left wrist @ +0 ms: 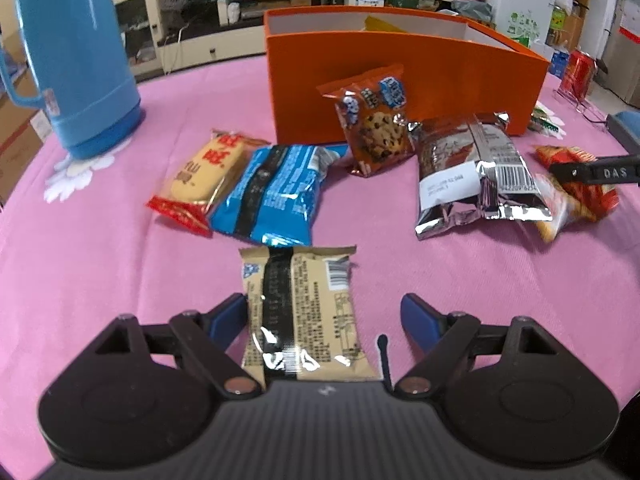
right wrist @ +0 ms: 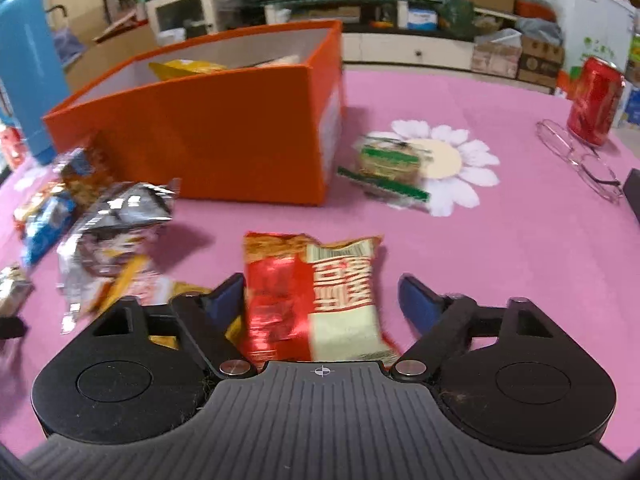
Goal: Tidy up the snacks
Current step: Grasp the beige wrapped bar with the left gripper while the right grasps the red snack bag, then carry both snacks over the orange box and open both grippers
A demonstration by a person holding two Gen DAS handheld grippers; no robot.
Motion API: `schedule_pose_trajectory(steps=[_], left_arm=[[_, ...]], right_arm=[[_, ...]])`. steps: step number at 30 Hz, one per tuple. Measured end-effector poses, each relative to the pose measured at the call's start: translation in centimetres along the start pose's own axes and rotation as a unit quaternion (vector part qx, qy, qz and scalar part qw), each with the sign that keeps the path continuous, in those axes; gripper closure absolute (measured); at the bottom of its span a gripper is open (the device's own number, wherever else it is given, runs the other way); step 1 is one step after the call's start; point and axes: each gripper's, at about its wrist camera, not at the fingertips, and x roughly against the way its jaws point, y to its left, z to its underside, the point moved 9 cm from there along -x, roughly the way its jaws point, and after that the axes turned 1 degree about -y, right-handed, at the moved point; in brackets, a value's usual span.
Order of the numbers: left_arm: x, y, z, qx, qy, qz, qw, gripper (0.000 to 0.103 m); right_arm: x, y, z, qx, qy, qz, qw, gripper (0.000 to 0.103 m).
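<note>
Snacks lie scattered on the pink cloth [left wrist: 100, 264] in front of the orange box [left wrist: 404, 76], which already holds a few packets. The left gripper [left wrist: 324, 312] stands spread around a beige packet [left wrist: 304, 308]; its left pad touches the wrapper's edge, the right pad is apart. The right gripper [right wrist: 320, 296] is also spread, straddling a red-and-white packet [right wrist: 316, 296], with a gap at the right pad. To grip well, each should probably centre on its packet and close across the middle, not on the crinkled end seal. Open cloth lies to the right of the box, near a green packet [right wrist: 388, 168]. The near box wall stands tall, so a lift must likely clear its rim; glasses [right wrist: 580, 160] and a red can [right wrist: 594, 100] sit well off right.
</note>
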Motion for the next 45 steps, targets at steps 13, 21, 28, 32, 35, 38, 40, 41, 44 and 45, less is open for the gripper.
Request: schedule_pose_trajectory(steps=[13,21,28,32,35,38,40,41,44,45], left_arm=[[0.3,0.3,0.1,0.003,-0.003,0.006,1.0000,0.035],[4.1,-0.1,-0.4,0.019,-0.018,0.039,0.9989,0.052],[6.5,-0.3,-2.1,0.076,-0.045,0.076,0.9932,0.053],[7.1,-1.2,-5.8,0.072,-0.081,0.080,0.9908,0.053],[7.0,-1.8,-11.0,0.078,-0.117,0.089,0.9860,0.053],[5.8,-2.2,-16.3,0.084,-0.153,0.088,0.9806,0.052],[4.1,-2.1,-19.6,0.088,-0.170,0.076,0.9786,0.052],[3.2,-2.0,-20.8,0.088,-0.175,0.068,0.9784,0.052],[-0.3,-1.2,-23.4,0.093,-0.171,0.045,0.9798,0.052],[-1.7,-0.9,-24.0,0.095,-0.164,0.040,0.9810,0.052]], right_arm=[[0.8,-1.5,1.2,-0.005,0.019,0.026,0.999,0.020],[3.5,-2.7,1.7,-0.028,0.008,0.003,1.000,0.064],[8.9,-1.6,1.2,-0.112,-0.047,-0.080,0.989,0.064],[10.5,-0.1,0.1,-0.172,-0.071,-0.159,0.970,0.064],[11.7,0.5,-4.3,-0.161,-0.114,-0.170,0.966,0.064],[11.2,1.2,-10.0,-0.128,-0.155,-0.151,0.968,0.064],[9.9,2.0,-13.3,-0.104,-0.176,-0.131,0.970,0.064],[8.9,2.6,-14.7,-0.094,-0.183,-0.126,0.971,0.064],[4.9,4.4,-17.4,-0.066,-0.186,-0.108,0.974,0.064],[3.3,4.9,-17.9,-0.062,-0.183,-0.105,0.976,0.064]])
